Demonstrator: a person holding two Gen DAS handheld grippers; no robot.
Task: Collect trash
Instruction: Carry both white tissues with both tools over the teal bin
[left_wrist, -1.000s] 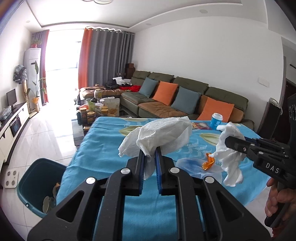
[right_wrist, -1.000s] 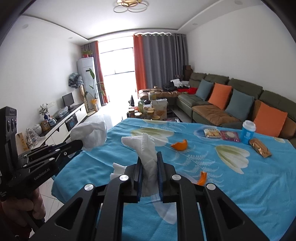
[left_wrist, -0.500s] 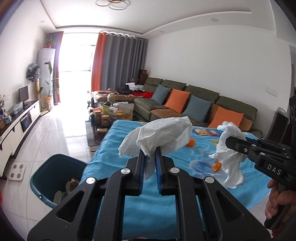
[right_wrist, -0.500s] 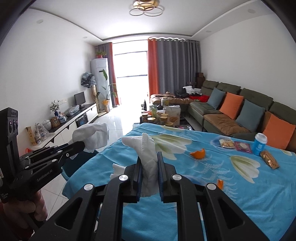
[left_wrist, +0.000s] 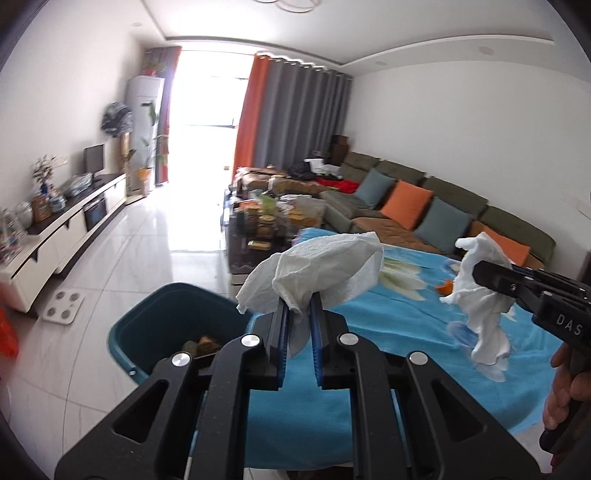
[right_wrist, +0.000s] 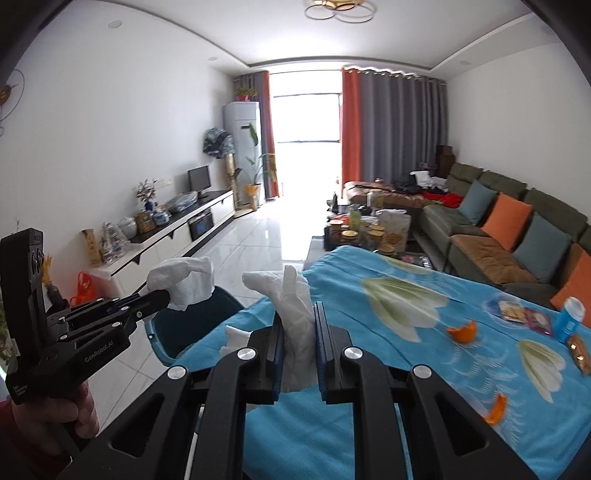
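From the left wrist view, the left gripper (left_wrist: 297, 314) has its jaws nearly closed on a crumpled white paper towel (left_wrist: 321, 269) that billows out above and ahead of them. Below and to the left of the jaws sits the dark teal plastic waste bin (left_wrist: 147, 328) on the tiled floor, some scraps already inside; to the right lies the worktop under a blue flowered cloth (left_wrist: 388, 317). Further right, the right gripper (left_wrist: 480, 273) pinches a twisted white tissue (left_wrist: 480, 295). From the right wrist view, the right gripper (right_wrist: 298, 325) shows its jaws clamped, a narrow gap apart, on that tissue (right_wrist: 295, 306), which stands up between them — the bin (right_wrist: 177, 332) is down to their left, half hidden by the left gripper (right_wrist: 162, 295) and its towel (right_wrist: 184, 277). Orange peel pieces (right_wrist: 461, 330) remain on the cloth to the right. The risk: light paper released short of the bin's rim could drift onto the floor, or cling to a pad.
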